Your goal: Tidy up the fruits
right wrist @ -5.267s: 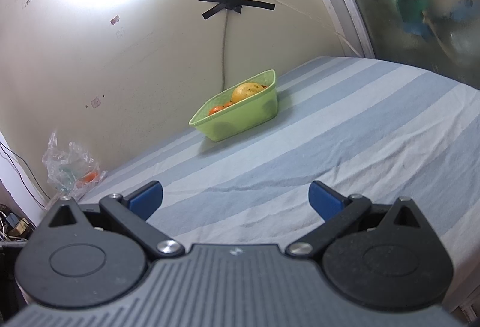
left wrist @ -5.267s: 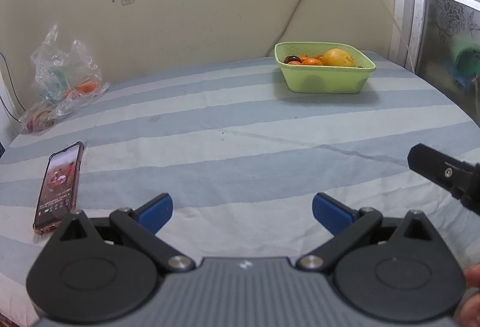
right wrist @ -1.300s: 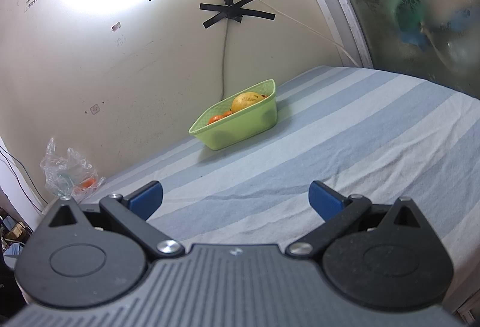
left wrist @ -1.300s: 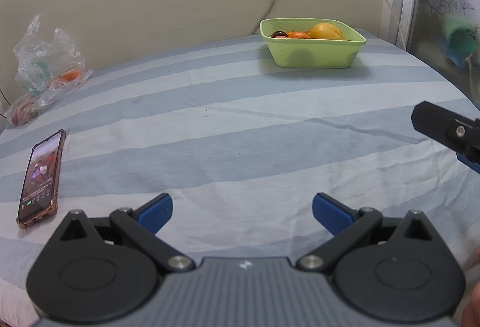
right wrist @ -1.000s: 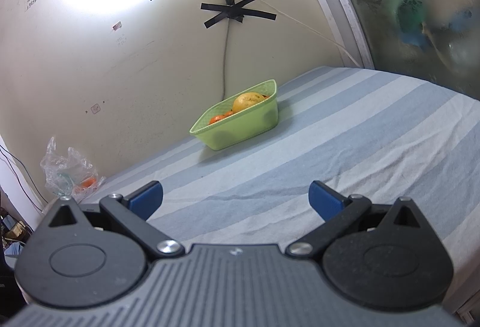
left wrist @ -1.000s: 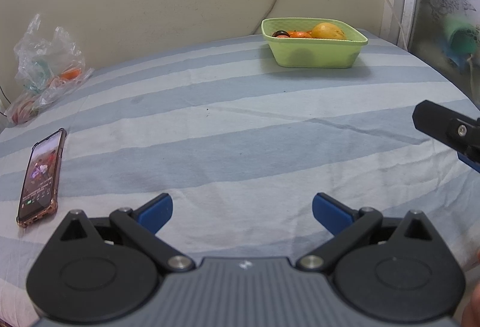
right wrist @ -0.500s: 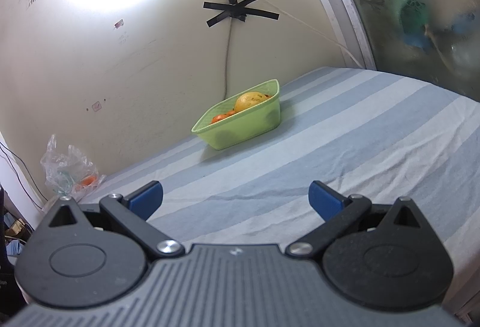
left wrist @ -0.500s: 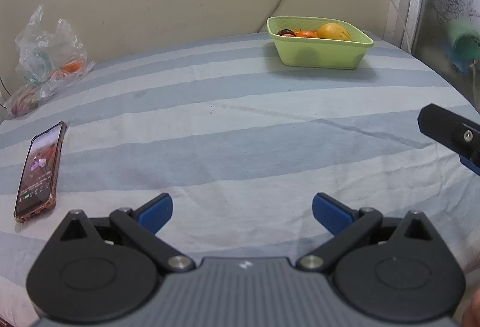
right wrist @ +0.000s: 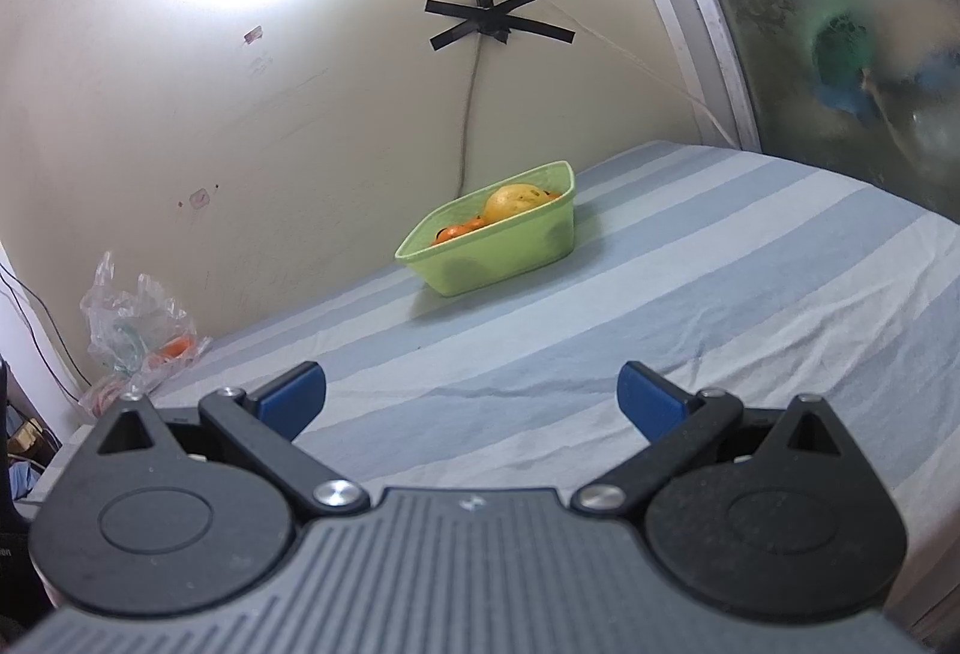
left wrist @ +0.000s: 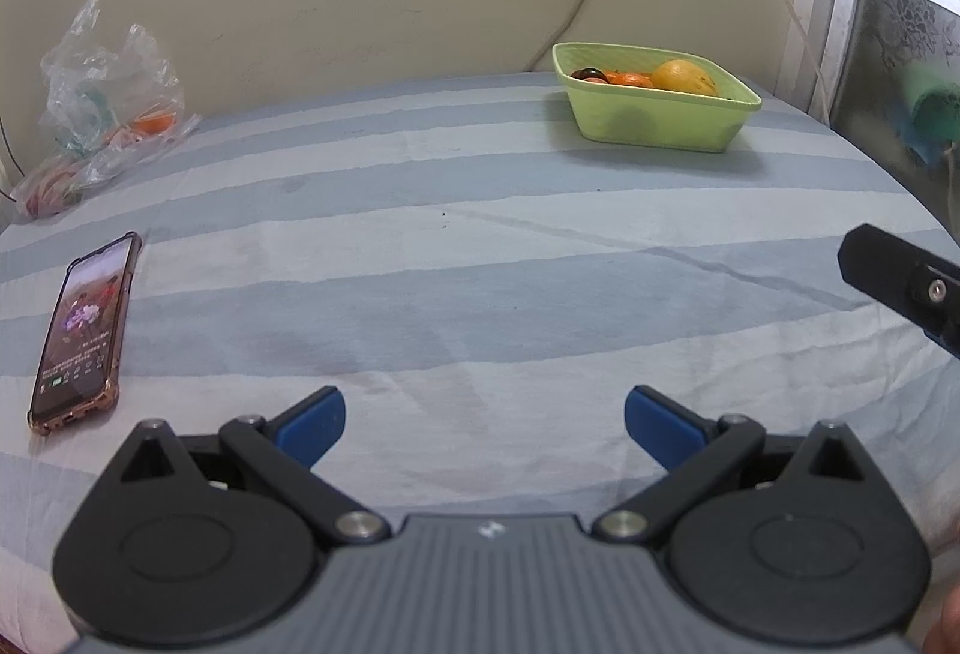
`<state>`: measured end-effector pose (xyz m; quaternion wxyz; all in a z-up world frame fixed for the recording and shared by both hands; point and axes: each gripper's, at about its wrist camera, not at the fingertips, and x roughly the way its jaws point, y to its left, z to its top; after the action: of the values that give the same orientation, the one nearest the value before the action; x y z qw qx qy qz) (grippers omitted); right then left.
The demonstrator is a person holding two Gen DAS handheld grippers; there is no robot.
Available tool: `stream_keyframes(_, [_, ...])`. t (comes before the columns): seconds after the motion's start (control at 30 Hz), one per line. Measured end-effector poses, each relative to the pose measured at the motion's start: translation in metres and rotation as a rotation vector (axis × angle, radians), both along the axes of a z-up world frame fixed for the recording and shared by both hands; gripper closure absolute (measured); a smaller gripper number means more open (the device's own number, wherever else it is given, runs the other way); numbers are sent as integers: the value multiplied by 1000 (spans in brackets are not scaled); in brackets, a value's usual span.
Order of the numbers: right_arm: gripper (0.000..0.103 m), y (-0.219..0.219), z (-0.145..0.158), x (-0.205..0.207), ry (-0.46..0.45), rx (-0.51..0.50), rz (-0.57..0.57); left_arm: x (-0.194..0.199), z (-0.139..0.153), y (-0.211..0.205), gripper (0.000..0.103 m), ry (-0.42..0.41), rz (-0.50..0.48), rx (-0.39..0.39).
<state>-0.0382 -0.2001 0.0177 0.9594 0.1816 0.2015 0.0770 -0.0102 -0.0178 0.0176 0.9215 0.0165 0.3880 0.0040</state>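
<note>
Held both wide apart and empty: left hand-held gripper (left wrist: 485, 423), right hand-held gripper (right wrist: 471, 401). Saw yellow and orange fruits (left wrist: 651, 77) in light-green plastic basket (left wrist: 657, 120), far across striped bed (left wrist: 480, 264). Fitted sorting pending or finished.

bowl (left wrist: 657, 120) far right | phone (left wrist: 84, 333) near left | bag (left wrist: 102, 96) far left

Fruit in a green basket

We see a pale green basket (left wrist: 654, 120) upright at the far end of the striped bed, holding a large yellow fruit (left wrist: 684, 75), small orange fruits (left wrist: 627, 79) and one dark fruit (left wrist: 585, 72).
</note>
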Motion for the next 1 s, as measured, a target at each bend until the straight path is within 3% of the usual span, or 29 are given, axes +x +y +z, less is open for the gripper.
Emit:
stream_keyframes(0.77, [0,17,1,6,9,-61,15,1,-3,16,0,-13,10,-33])
stream_keyframes(1.0, [0,17,0,6,8,-65,13,2,0,14,0,-27,-29,-42])
